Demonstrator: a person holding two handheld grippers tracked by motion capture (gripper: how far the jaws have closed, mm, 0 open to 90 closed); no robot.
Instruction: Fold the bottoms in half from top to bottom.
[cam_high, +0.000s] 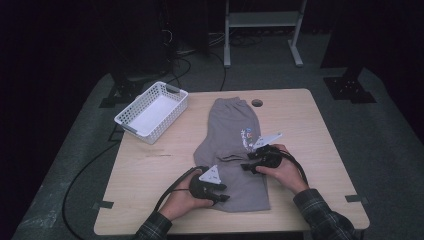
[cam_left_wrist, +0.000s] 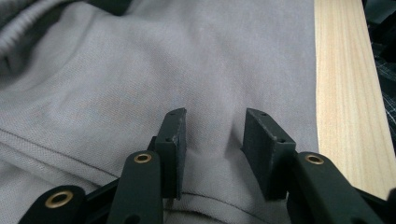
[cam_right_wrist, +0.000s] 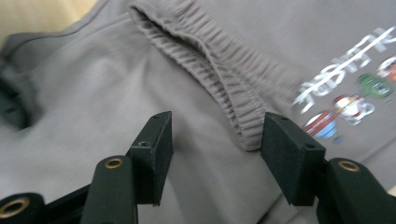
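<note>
high view: grey shorts (cam_high: 231, 150) lie folded near the middle of the table (cam_high: 150, 170), one end up by the small round hole (cam_high: 257, 103) in the tabletop, the other end close to the near edge. a colourful print (cam_high: 248, 138) sits on the right half of the shorts. the white basket (cam_high: 151, 111) stands well to the left of the shorts, on the far left corner of the table, apart from the cloth.

the left gripper (cam_high: 220, 196) rests at the near left corner of the shorts, held in the left hand (cam_high: 185, 202), its cable trailing off to the left of the shorts. in the left gripper view its jaws stand a moderate way apart over flat grey cloth (cam_left_wrist: 140, 70), a low ridge of fabric rising between them; it's hard to see from here whether the pads actually press that ridge, i think they don't.

the right gripper (cam_high: 247, 167) sits on the right side of the shorts, just below the print, in the right hand (cam_high: 282, 172). in the right gripper view its jaws are wide and free, with the ribbed waistband (cam_right_wrist: 219, 74) running down between them and ending near the right pad; nothing is pinched. the print (cam_right_wrist: 345, 88) shows just to the right of that waistband.
</note>
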